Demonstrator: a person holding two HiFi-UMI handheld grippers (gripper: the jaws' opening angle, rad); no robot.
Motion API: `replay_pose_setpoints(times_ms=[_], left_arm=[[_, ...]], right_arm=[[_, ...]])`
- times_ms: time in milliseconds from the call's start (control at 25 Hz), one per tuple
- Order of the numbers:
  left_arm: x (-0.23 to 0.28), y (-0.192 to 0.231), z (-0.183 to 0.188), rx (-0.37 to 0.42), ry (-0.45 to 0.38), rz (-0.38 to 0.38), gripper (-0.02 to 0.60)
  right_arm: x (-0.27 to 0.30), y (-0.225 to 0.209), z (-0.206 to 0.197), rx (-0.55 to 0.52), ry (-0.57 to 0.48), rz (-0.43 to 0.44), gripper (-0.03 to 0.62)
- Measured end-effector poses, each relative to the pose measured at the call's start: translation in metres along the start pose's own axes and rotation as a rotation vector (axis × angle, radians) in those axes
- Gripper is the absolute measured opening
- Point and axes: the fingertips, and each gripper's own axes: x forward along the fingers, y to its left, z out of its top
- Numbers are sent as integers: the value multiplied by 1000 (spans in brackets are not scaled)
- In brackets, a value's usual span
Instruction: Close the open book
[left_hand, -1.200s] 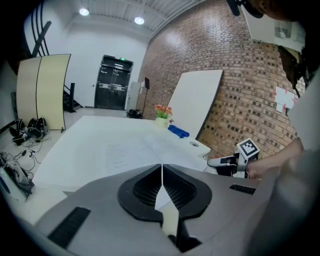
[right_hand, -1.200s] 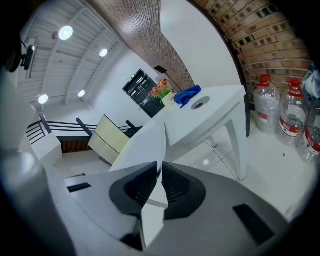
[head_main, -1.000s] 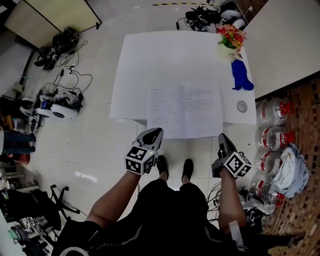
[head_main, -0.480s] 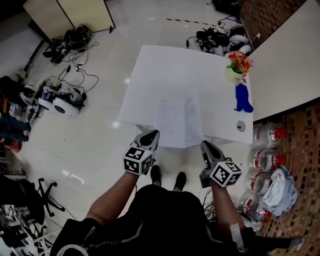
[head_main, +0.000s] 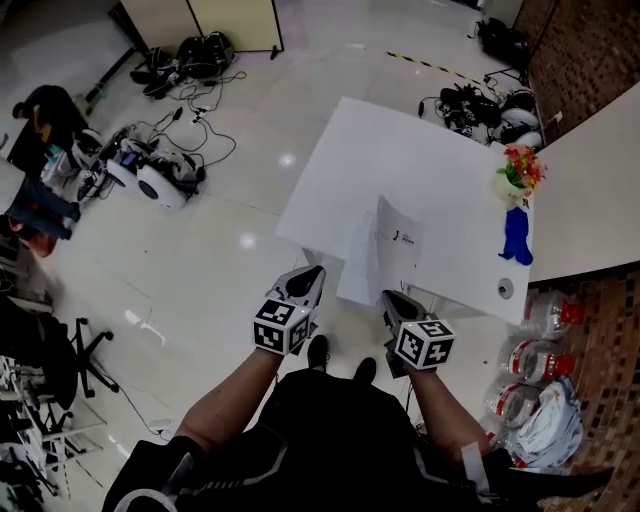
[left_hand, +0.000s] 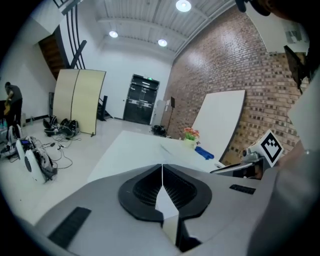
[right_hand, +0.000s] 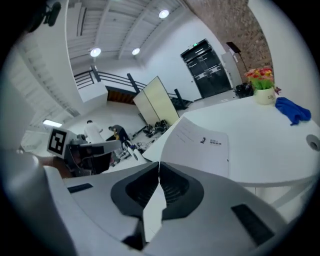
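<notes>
Book (head_main: 385, 250) sits at the near edge of the white worktop (head_main: 400, 150) in the head view, its right leaf apparently tipped up over the left. The left gripper view shows the left gripper (left_hand: 161, 167) clenched on nothing. In the right gripper view the right gripper (right_hand: 159, 165) is likewise clenched and empty, so closing looks half done, and that leaf needs pushing flat.
</notes>
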Motion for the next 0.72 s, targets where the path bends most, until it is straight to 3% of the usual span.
replay_pose_setpoints(times_ms=[400,720], left_arm=[[-30,35,-11,-46,-3,61,-3],[-38,50,-20,-57,5,68,-3]], right_arm=[[91,33,-50,-163,301,-4,9],[123,37,-83,-182,455,8,11]])
